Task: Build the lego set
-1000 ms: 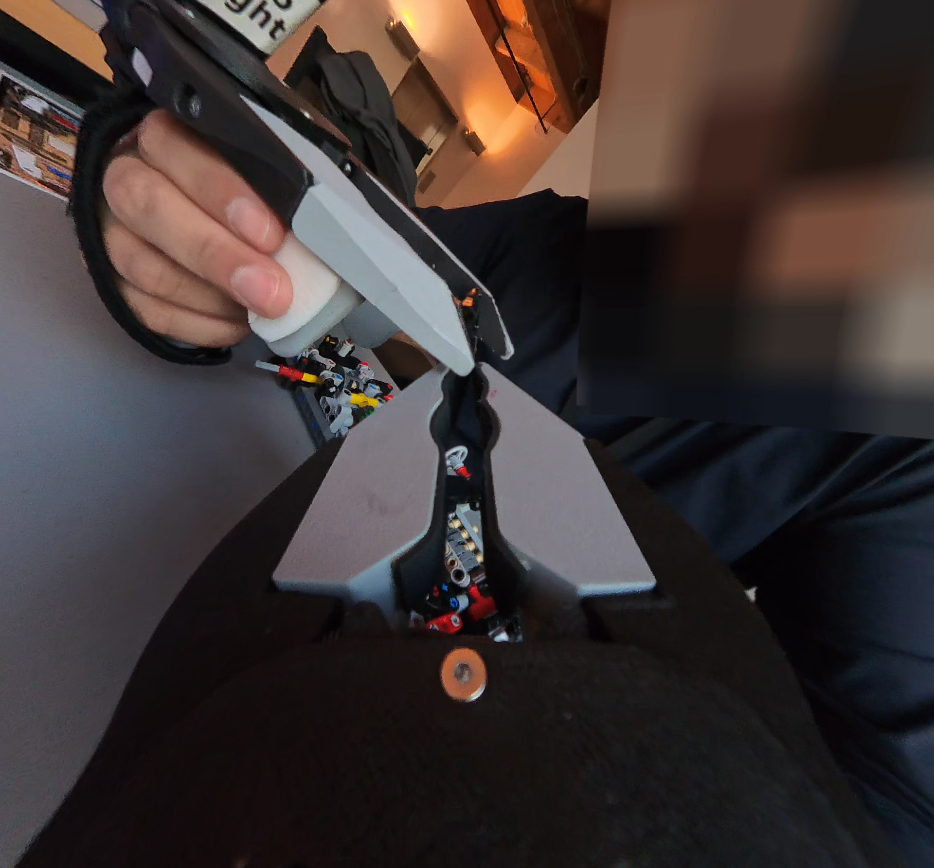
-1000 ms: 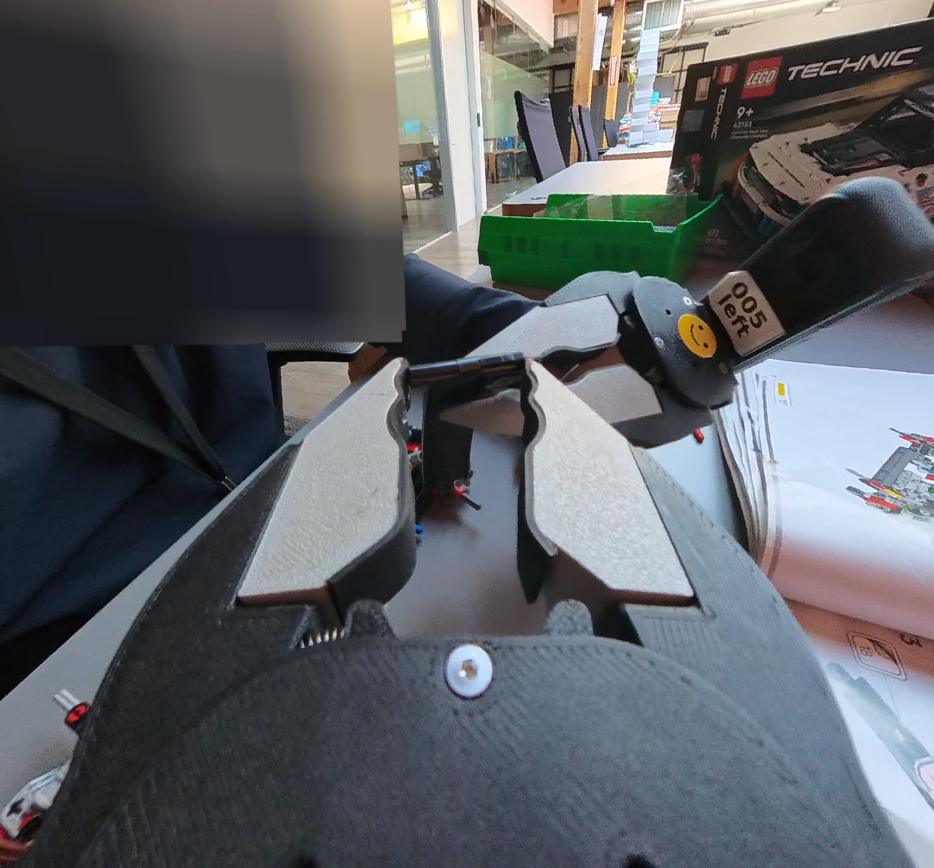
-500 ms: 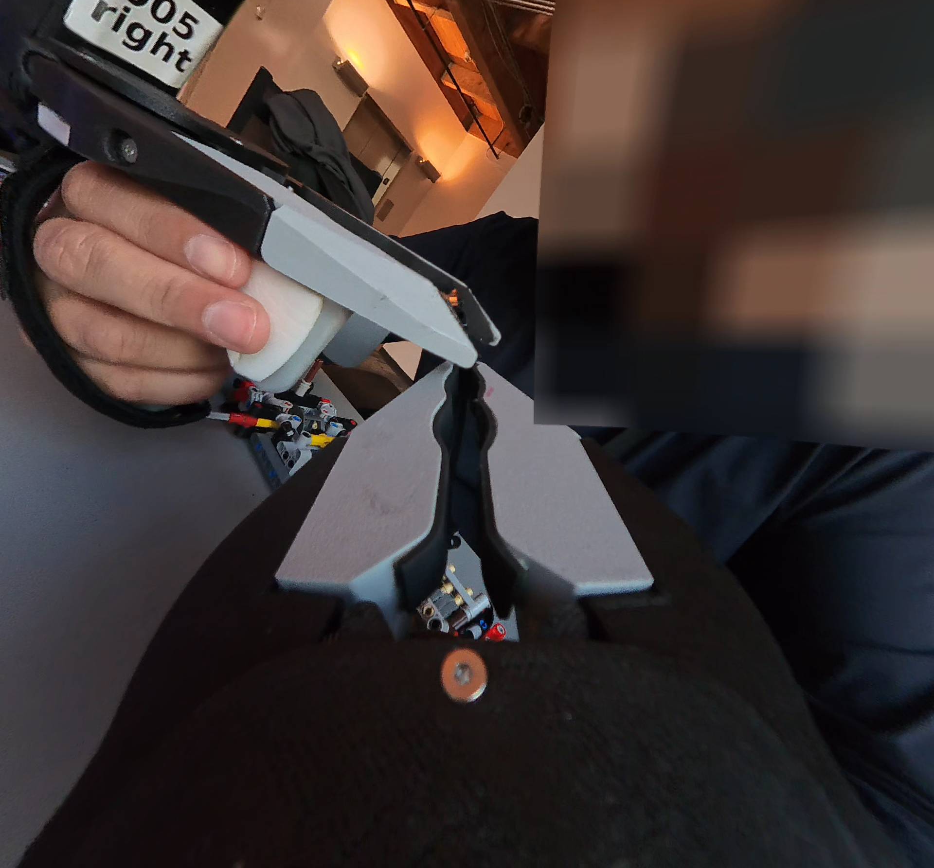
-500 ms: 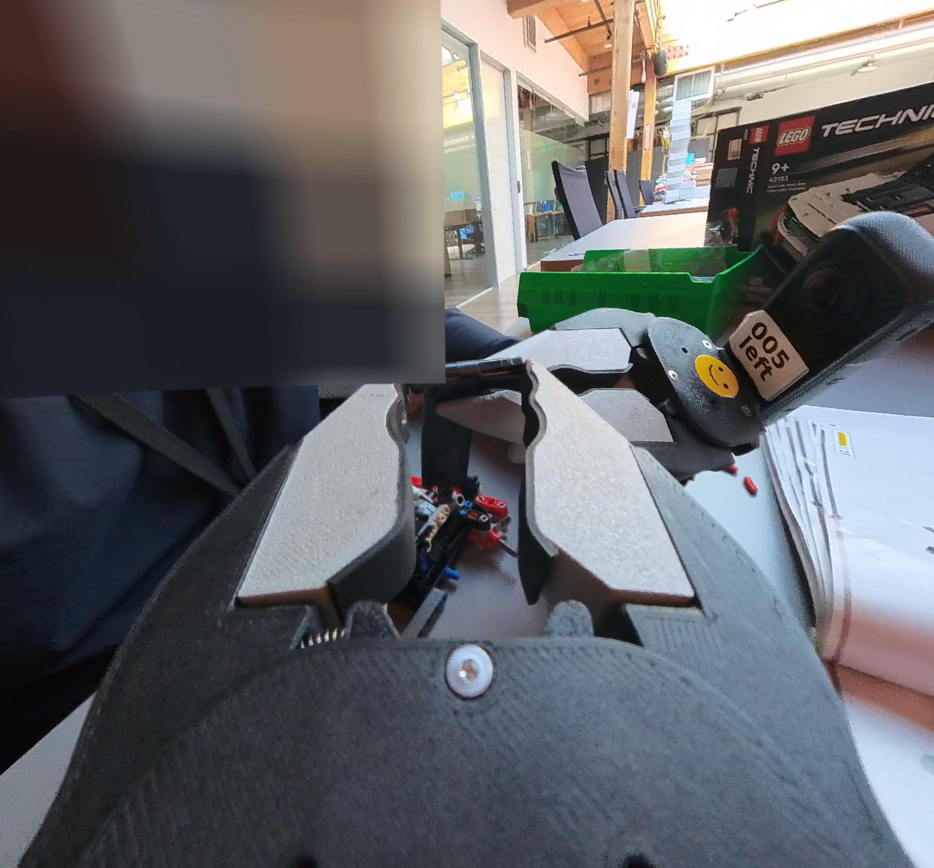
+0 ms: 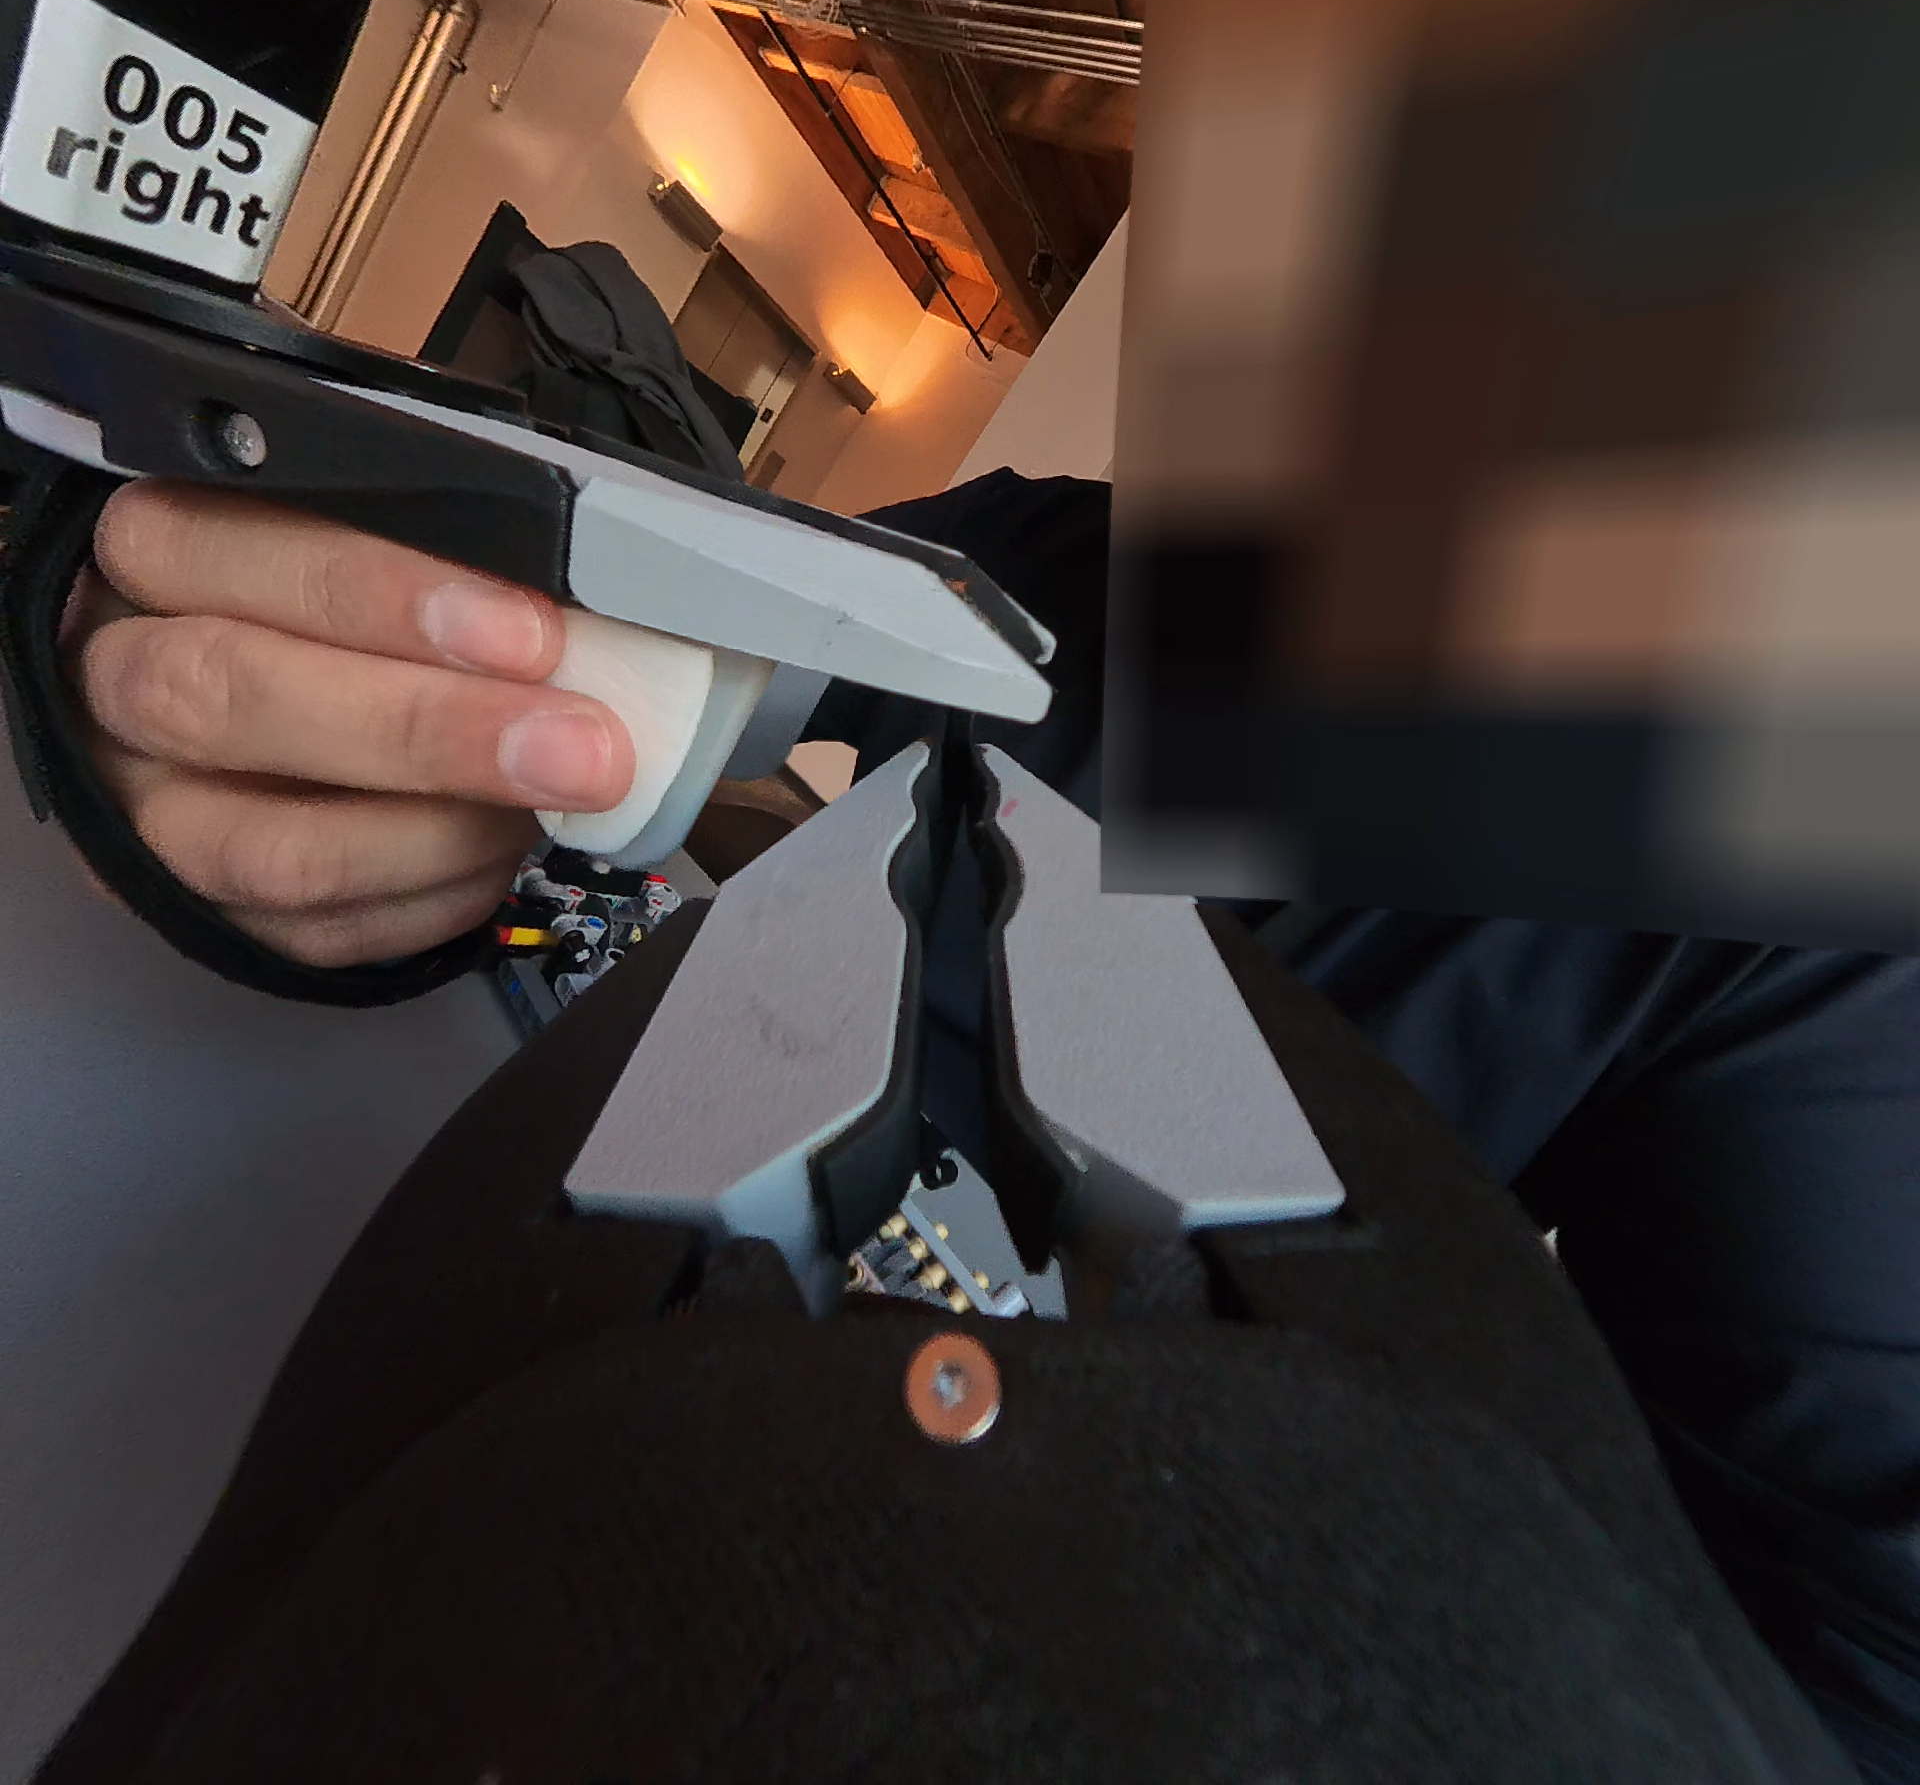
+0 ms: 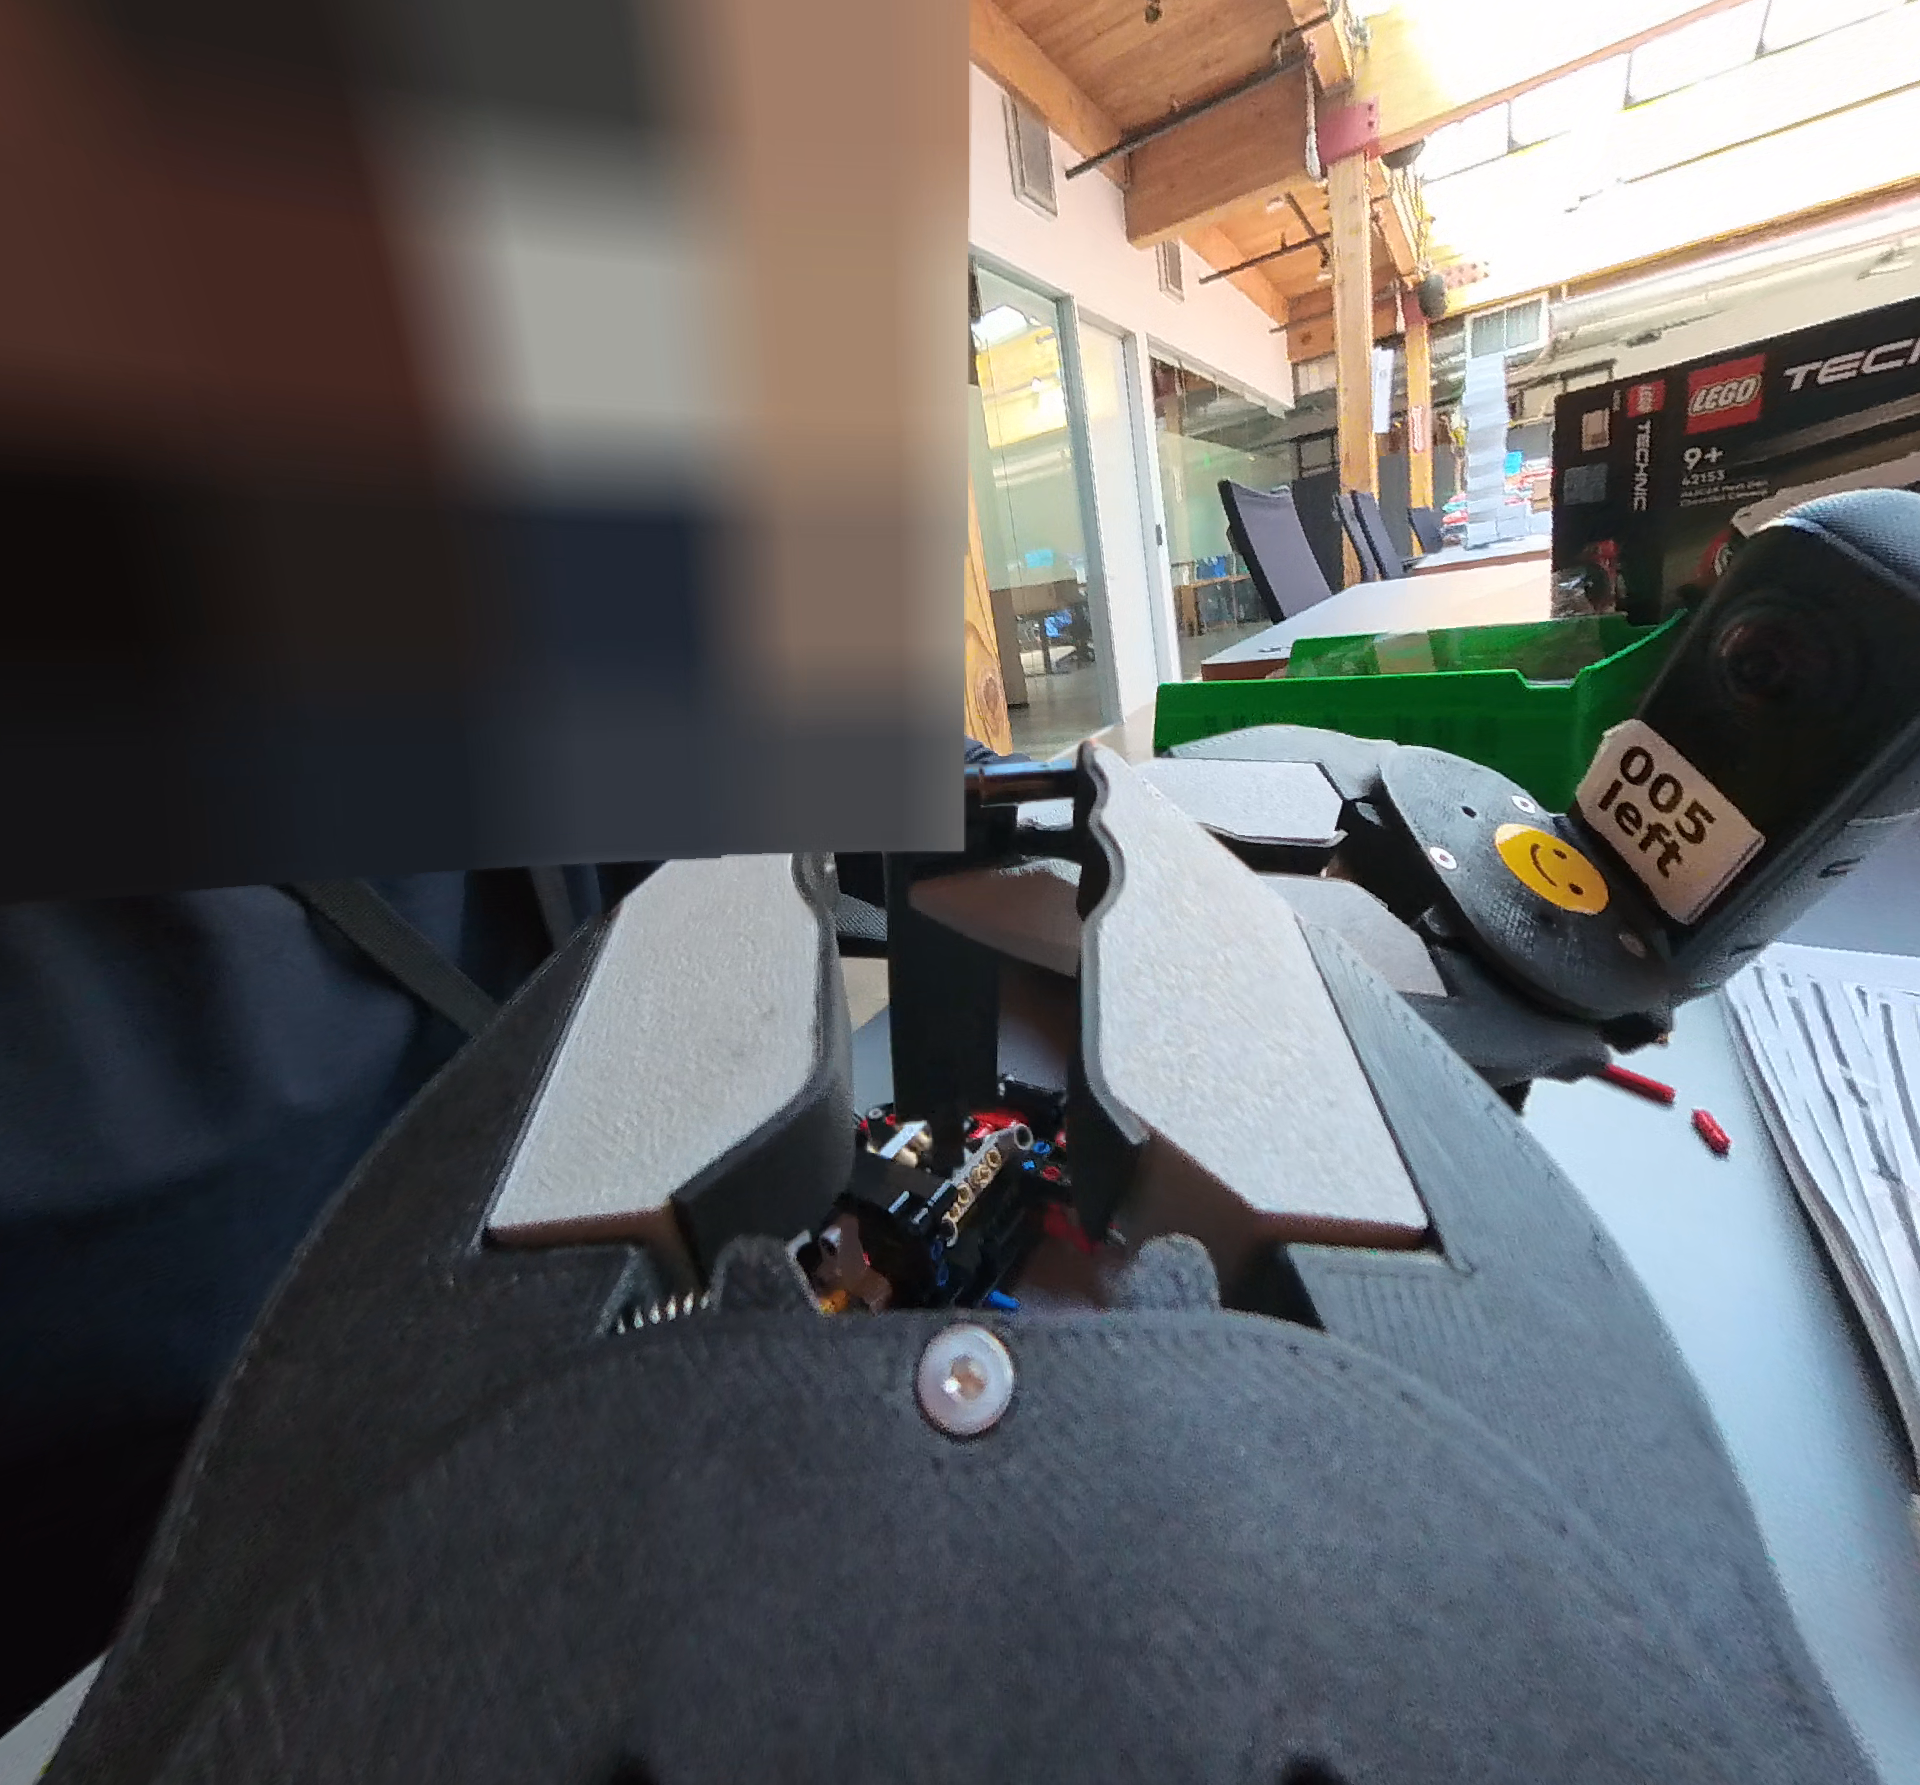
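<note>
My left gripper [image 5: 951,753] is shut, and a thin black part [image 5: 951,725] sticks out of its tips, right under a finger of my right gripper [image 5: 1039,670]. In the right wrist view the left gripper [image 6: 1039,826] comes in from the right. The black part [image 6: 940,987] stands between the fingers of my right gripper [image 6: 966,831]. Its rod end [image 6: 1029,779] reaches the right fingertip [image 6: 1096,779]. Its other end is behind the blurred patch. Both grippers hold it in the air above a small brick assembly [image 6: 956,1195] on the table, which also shows in the left wrist view [image 5: 582,925].
A green bin [image 6: 1403,707] and a dark set box [image 6: 1745,447] stand at the back right. A paper booklet [image 6: 1849,1112] and two small red pieces [image 6: 1642,1083] lie to the right. A hand [image 5: 312,696] grips the right gripper's trigger. A person in dark clothes sits close behind. My two grippers' fingertips are within a few centimetres of each other.
Both grippers have risen and tilted up together with the black part between them. The table assembly has dropped lower in both views. Neither grasp has visibly changed.
</note>
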{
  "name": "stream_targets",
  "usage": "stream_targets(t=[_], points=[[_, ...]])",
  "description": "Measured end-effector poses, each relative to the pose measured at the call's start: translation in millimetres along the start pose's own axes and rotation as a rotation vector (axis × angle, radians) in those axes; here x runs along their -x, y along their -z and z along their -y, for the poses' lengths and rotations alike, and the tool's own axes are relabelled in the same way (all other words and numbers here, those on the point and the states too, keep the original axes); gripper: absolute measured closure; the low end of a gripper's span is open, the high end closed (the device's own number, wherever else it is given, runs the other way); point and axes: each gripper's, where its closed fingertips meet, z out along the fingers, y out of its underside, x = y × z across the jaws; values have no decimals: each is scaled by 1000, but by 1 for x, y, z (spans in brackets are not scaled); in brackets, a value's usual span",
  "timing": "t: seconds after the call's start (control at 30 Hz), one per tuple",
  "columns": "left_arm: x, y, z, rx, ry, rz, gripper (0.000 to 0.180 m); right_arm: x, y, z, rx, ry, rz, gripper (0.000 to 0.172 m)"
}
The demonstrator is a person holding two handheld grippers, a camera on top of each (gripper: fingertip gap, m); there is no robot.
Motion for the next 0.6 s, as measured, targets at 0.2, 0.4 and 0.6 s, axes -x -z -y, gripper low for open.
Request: stream_targets(t=[0.2,0.4,0.6], points=[[-1,-4,1,0,-8,-3,180,5,0,3,-28,-51,59,129],[5,-5,0,-1,0,24,180,9,-3,1,-28,-57,91,124],[4,-6,1,-1,-30,33,180,9,-4,1,-42,-58,95,128]])
